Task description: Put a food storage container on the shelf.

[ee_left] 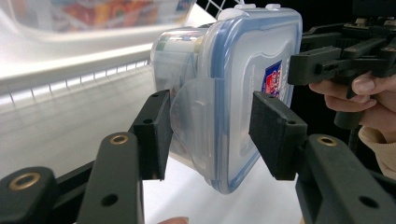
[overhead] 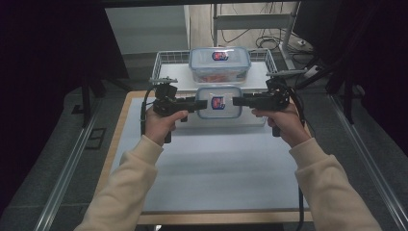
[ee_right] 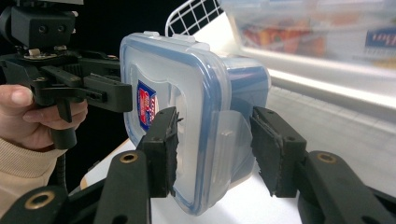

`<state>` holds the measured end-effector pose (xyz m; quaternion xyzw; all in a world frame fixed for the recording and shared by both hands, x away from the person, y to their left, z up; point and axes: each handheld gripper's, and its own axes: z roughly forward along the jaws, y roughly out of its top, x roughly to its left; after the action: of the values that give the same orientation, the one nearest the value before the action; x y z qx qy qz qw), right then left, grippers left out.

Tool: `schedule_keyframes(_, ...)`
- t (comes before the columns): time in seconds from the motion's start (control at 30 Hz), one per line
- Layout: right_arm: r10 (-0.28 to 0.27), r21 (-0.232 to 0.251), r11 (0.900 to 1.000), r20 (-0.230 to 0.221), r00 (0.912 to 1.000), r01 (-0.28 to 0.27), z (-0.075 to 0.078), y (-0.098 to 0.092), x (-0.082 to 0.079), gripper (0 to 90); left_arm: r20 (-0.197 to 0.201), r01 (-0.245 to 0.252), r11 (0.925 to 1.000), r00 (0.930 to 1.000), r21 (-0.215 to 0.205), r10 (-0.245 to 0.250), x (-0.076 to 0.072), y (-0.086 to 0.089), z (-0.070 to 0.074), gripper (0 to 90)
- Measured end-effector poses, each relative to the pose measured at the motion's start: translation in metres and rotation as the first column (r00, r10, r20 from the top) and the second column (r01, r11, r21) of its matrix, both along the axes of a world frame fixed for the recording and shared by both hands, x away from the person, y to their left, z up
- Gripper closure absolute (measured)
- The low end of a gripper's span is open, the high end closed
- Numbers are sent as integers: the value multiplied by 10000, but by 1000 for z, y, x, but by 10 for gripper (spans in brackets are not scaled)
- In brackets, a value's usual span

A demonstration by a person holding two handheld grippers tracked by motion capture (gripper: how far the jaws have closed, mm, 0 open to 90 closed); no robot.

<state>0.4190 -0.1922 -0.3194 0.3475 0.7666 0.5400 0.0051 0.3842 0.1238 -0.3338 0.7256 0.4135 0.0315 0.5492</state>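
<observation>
Small container (overhead: 220, 102) sits between both claws on the tabletop (overhead: 211, 163), just before the wire basket (overhead: 166, 60). Left claw (ee_left: 210, 135) and right claw (ee_right: 215, 149) are spread, each straddling a side latch, pads apart from it. Larger container (overhead: 220, 63) rests in the basket.

A white wire basket (overhead: 163, 58) is located at the far edge of the tabletop (overhead: 123, 120). A large clear lidded container (overhead: 219, 66) with a red-and-blue label is seated inside it. Cables (overhead: 250, 36) are laid on the floor beyond the far edge.
</observation>
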Motion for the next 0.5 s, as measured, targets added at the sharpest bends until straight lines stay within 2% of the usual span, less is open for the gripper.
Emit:
schedule_keyframes(0.3, -108, 156, 9998, 158, 9998, 106, 15, -1, 9, 524, 129, -10, 9999, 9999, -111, 12, 10, -1, 16, 498)
schedule_keyframes(0.5, -135, 272, 9995, 179, 9997, 131, 22, -4, 15, 525, 200, 2, 10000, 9998, -5, -2, 17, -3, 25, 498)
